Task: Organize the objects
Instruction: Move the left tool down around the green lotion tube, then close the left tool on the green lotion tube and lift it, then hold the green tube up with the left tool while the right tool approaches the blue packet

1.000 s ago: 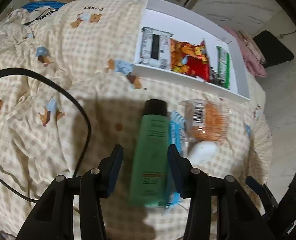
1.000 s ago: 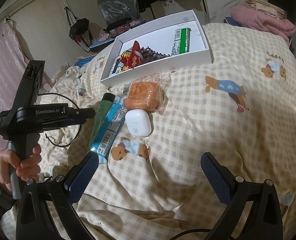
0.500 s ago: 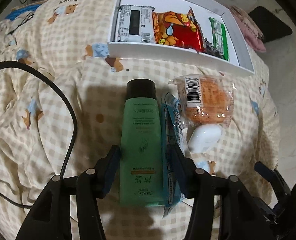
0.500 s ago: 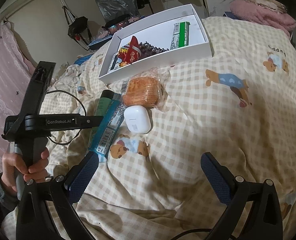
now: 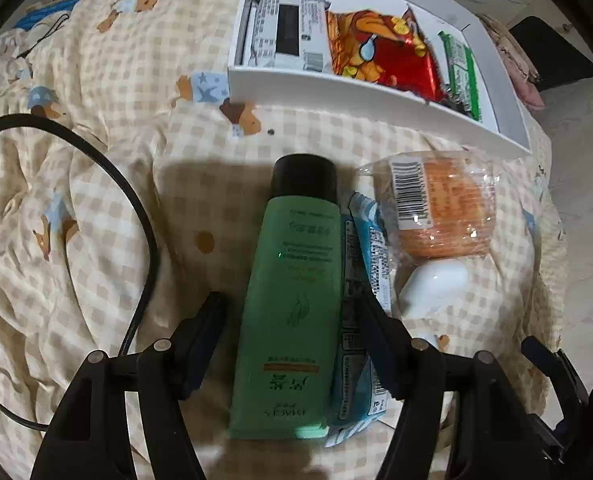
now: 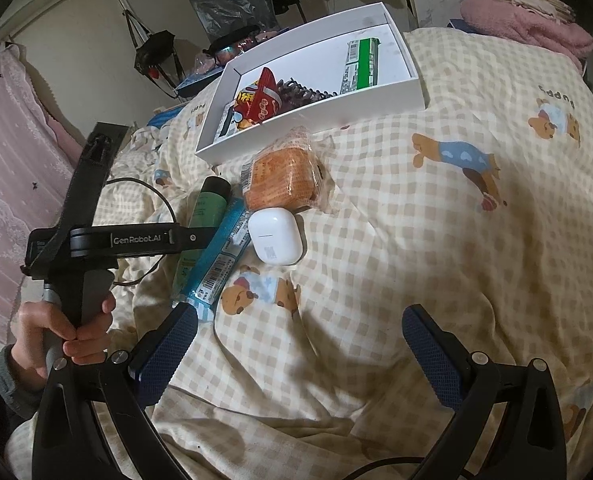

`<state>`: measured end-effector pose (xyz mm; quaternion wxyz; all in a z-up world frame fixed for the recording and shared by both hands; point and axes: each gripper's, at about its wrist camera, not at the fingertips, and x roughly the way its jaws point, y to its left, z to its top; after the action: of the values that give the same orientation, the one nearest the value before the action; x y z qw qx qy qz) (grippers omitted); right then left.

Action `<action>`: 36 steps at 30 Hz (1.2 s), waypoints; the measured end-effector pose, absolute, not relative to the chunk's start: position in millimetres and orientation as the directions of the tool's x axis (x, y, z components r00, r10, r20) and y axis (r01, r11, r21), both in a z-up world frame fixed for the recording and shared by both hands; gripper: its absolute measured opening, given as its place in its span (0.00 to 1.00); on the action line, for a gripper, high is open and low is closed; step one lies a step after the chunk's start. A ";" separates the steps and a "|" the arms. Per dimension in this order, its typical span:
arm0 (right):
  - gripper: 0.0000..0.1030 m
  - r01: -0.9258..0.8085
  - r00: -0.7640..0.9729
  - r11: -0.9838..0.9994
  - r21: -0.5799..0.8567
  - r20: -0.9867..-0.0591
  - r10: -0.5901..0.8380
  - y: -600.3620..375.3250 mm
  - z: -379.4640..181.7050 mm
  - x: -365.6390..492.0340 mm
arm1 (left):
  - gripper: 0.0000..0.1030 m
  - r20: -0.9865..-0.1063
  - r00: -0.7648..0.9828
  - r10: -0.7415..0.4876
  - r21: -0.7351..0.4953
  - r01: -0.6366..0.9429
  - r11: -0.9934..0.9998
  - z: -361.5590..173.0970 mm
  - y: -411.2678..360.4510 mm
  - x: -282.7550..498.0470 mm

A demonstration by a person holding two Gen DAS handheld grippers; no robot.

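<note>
Green plastic is filling the space between your left gripper (image 5: pixel 292 332) fingers: you are straddling the green tube (image 5: pixel 292 280), which is lying flat on the checked quilt (image 5: pixel 96 184) with its black cap pointing away from you. The jaws are standing open, one finger on each side of the tube; a small gap shows on the left side, and the right finger is resting over the blue packet (image 5: pixel 360 320) that lies just beside the tube. So you are, I think, in the step of picking up the tube, and the squeeze is not yet done.

Your right gripper (image 6: pixel 296 352) is hanging open over bare quilt, holding nothing, well apart from the objects.

A little farther, a white earbud case (image 6: pixel 275 241) is lying right of the blue packet, and the orange wrapped snack (image 6: pixel 283 178) is touching it on the far side. Beyond them the white box (image 5: pixel 336 88) is sitting with a grey packet, a red snack bag (image 5: pixel 384 56) and a green packet already inside.

For the next move you are needing to close only on the tube, so shifting slightly left may keep the blue packet out of the grip. Then lift it and carry it far, over the near wall of the box, to a free part.
</note>
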<state>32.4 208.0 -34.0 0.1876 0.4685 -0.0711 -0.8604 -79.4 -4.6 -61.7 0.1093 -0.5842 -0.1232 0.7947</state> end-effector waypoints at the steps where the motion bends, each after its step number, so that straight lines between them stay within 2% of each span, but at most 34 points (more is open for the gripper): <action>1: 1.00 0.256 -0.490 -0.919 0.298 -0.780 -0.390 208.2 -34.3 32.4 | 0.68 -0.902 -0.292 0.318 -0.324 -0.028 -0.945 -62.3 -4.9 -79.9; 5: 1.00 0.255 -0.487 -0.920 0.299 -0.782 -0.389 207.3 -34.9 32.4 | 0.68 -0.898 -0.298 0.325 -0.332 -0.028 -0.943 -62.3 -7.5 -80.1; 7: 1.00 0.254 -0.486 -0.920 0.299 -0.782 -0.389 207.4 -35.0 32.4 | 0.62 -0.893 -0.308 0.328 -0.334 -0.035 -0.942 -60.7 -8.0 -79.2; 9: 1.00 0.254 -0.485 -0.920 0.299 -0.783 -0.389 207.5 -35.2 32.4 | 0.48 -0.887 -0.326 0.328 -0.330 -0.048 -0.943 -56.2 -8.0 -77.7; 16: 1.00 0.255 -0.484 -0.919 0.300 -0.784 -0.389 206.9 -35.5 31.5 | 0.47 -0.848 -0.428 0.313 -0.305 -0.089 -0.948 -32.1 -11.4 -65.4; 26: 1.00 0.250 -0.477 -0.917 0.309 -0.786 -0.395 209.2 -37.2 31.7 | 0.48 -0.677 -0.569 0.466 -0.437 -0.199 -0.877 2.6 -11.7 -48.3; 33: 1.00 0.247 -0.472 -0.916 0.315 -0.787 -0.398 209.6 -38.0 32.6 | 0.48 -0.620 -0.576 0.533 -0.530 -0.195 -0.826 12.7 -17.0 -42.0; 36: 1.00 0.245 -0.466 -0.915 0.321 -0.789 -0.401 210.7 -39.5 31.2 | 0.48 -0.629 -0.566 0.533 -0.529 -0.191 -0.827 9.2 -15.0 -39.0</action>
<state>31.2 210.7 -39.5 0.1895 0.4807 -0.0813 -0.8523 -39.0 -15.0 9.2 0.2103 -0.4157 -0.2060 0.8605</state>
